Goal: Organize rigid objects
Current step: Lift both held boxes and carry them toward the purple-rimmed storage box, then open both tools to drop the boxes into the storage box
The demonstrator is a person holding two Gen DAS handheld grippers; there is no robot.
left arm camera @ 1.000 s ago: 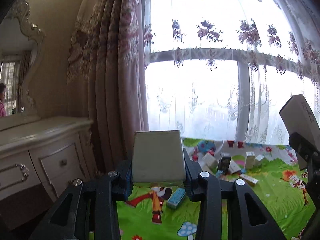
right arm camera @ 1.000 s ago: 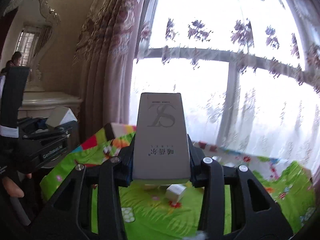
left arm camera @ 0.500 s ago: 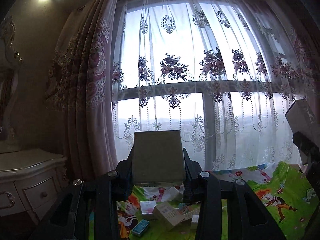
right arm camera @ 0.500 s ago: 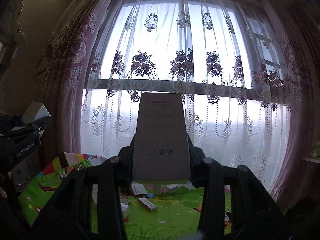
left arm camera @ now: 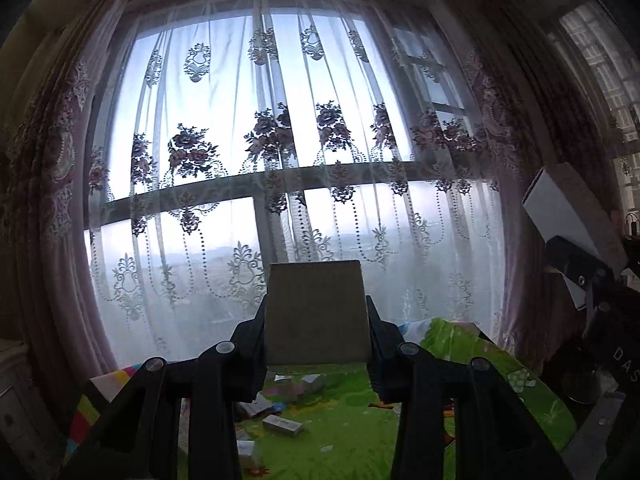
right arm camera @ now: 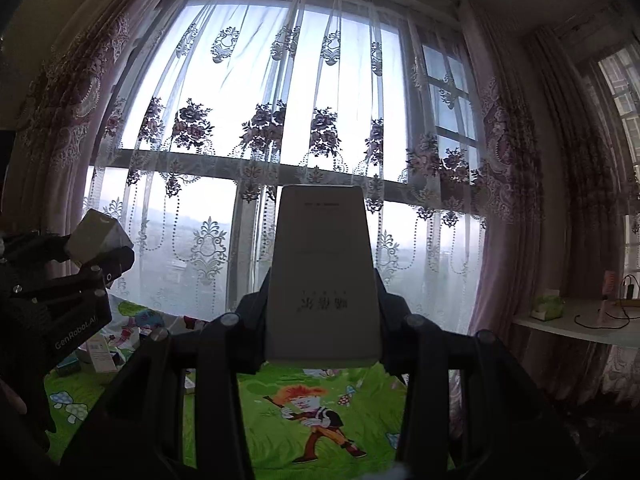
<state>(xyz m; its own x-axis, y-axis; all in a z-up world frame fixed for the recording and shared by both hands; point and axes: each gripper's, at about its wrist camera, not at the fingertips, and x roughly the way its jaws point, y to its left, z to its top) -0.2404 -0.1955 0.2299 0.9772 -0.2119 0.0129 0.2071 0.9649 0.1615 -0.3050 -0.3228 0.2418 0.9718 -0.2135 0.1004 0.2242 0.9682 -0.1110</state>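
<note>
My left gripper (left arm camera: 318, 316) is shut on a short pale box (left arm camera: 318, 308), held level in the air in front of the window. My right gripper (right arm camera: 324, 280) is shut on a taller white box (right arm camera: 324, 272) with dark printed characters on its face. In the left wrist view the white box (left arm camera: 568, 216) and the right gripper show at the right edge. The right wrist view has the left gripper with its pale box (right arm camera: 100, 236) at the left edge. Several small boxes (left arm camera: 282, 424) lie on the green cartoon mat (left arm camera: 352, 412) below.
A lace curtain (left arm camera: 280, 160) covers the big window ahead, with heavy pink drapes (right arm camera: 516, 200) at both sides. A white shelf (right arm camera: 580, 324) with a green box and cables stands at the right. More small boxes (right arm camera: 100, 354) lie on the mat at the left.
Both grippers swung to the right and rose a little, each still gripping its box. The dresser and mirror left the view; the window now fills both views and a shelf appears at the right.
</note>
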